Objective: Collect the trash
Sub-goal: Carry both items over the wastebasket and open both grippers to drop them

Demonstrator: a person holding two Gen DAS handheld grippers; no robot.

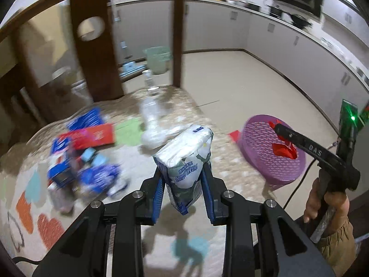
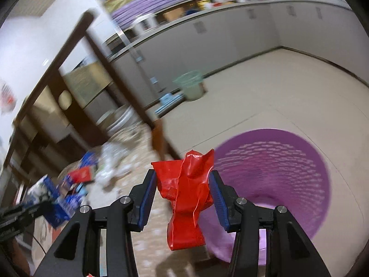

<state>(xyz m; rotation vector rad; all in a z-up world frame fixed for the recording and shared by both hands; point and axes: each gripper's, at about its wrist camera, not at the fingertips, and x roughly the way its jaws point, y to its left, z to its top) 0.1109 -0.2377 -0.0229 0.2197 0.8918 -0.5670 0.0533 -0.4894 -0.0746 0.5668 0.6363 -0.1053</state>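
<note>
Two grippers, each loaded. Left gripper [image 1: 183,180] is clamped on a white and blue carton [image 1: 184,161], squashed between the blue pads [image 1: 159,198], carton upright and poking out above and below the fingers. Right gripper [image 2: 183,194] pinches a crumpled red wrapper [image 2: 184,194] between its pads, wrapper hanging down past the fingers. Purple basket [image 2: 288,168] sits on the beige floor [image 2: 265,87], just beyond and right of the red wrapper in the right wrist view; perforated wall, mouth tilted toward the camera. From the left wrist view the same basket [image 1: 265,143] is to the right of the carton, and the right gripper [image 1: 282,138] reaches over its rim with the red wrapper [image 1: 282,149] at the opening (whether inside or just above, can't tell). A hand [image 1: 322,203] grips that tool's handle at right. Remaining trash lies on the patterned rug [image 1: 219,166]: a pile of blue and red packages [image 1: 85,157] at left, blurred, and clear plastic bottles [image 1: 152,115] behind the carton. A pale green bin [image 1: 158,58] stands well apart by the wooden post [image 1: 177,32]. White cabinets [image 1: 265,34] line the back wall.
</note>
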